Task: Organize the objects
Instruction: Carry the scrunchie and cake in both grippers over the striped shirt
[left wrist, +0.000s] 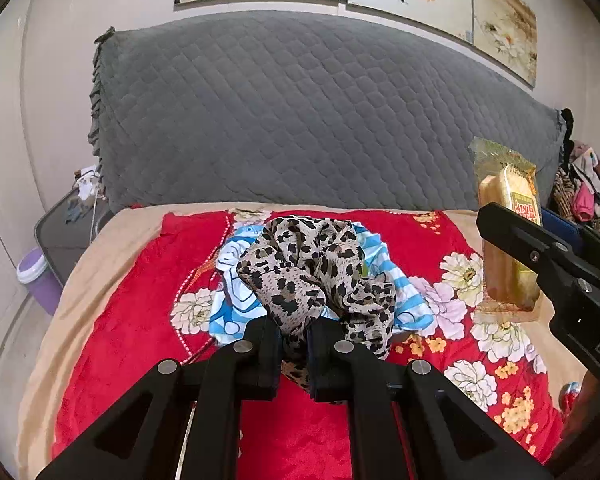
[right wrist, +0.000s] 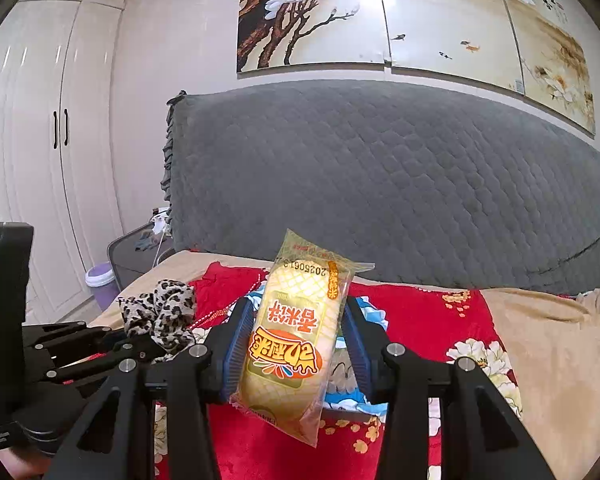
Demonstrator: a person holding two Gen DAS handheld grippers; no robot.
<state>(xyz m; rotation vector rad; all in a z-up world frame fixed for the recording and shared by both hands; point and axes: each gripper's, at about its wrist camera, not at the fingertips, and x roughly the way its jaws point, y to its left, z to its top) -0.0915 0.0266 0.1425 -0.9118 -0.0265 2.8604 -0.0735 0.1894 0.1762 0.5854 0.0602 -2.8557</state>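
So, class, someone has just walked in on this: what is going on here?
A person is tidying a bed with a pair of hand-held tongs. The left tongs are shut on a leopard-print cloth, bunched up above a blue-and-white striped garment lying on the red floral blanket. The right tongs are clamped on a yellow packaged snack, held up off the bed. Neither item has been put down yet.
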